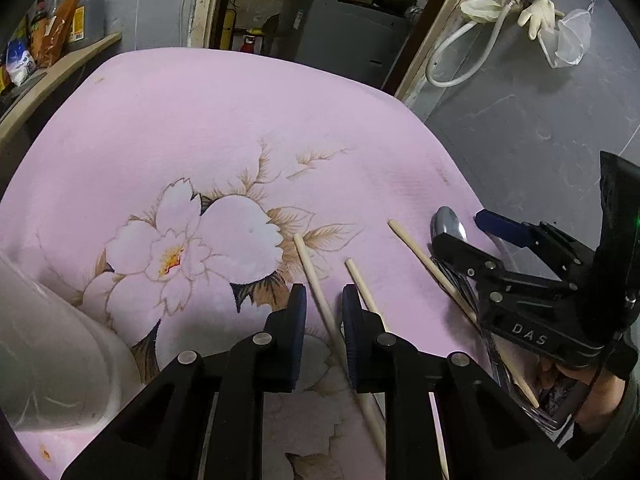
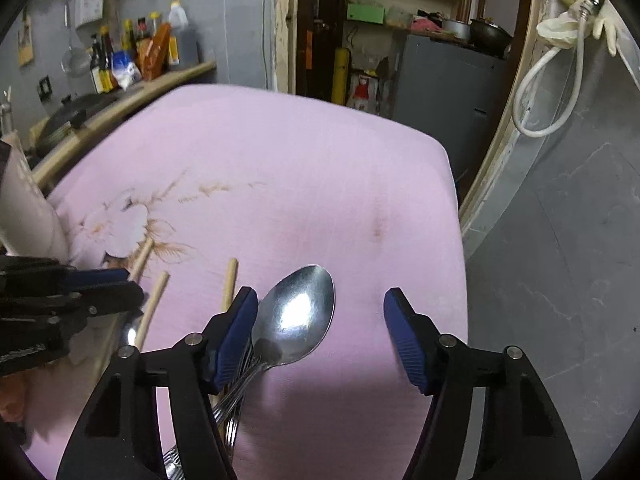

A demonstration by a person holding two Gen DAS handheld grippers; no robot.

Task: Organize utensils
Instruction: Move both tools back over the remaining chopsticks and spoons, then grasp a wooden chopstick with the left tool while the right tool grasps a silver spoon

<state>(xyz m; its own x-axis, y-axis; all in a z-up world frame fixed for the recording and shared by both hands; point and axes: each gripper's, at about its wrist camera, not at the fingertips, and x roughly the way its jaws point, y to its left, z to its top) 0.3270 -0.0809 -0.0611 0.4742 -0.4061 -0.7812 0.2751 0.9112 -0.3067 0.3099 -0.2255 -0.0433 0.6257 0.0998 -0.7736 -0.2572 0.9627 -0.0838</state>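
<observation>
Three wooden chopsticks lie on the pink flowered cloth (image 1: 200,120). My left gripper (image 1: 323,300) has its jaws a small gap apart around one chopstick (image 1: 320,296); whether the pads touch it I cannot tell. A second chopstick (image 1: 362,284) runs under its right finger. A third chopstick (image 1: 432,268) lies further right. My right gripper (image 2: 320,304) is open, low over a metal spoon (image 2: 298,312), with fork handles (image 2: 236,396) under its left finger. In the left wrist view the right gripper (image 1: 460,228) hovers over the spoon (image 1: 448,222).
A translucent plastic container (image 1: 48,340) stands at the cloth's left edge. A shelf with bottles (image 2: 132,56) is at the back left. The cloth's right edge (image 2: 460,240) drops to grey floor. A doorway with a cabinet (image 2: 440,80) lies behind.
</observation>
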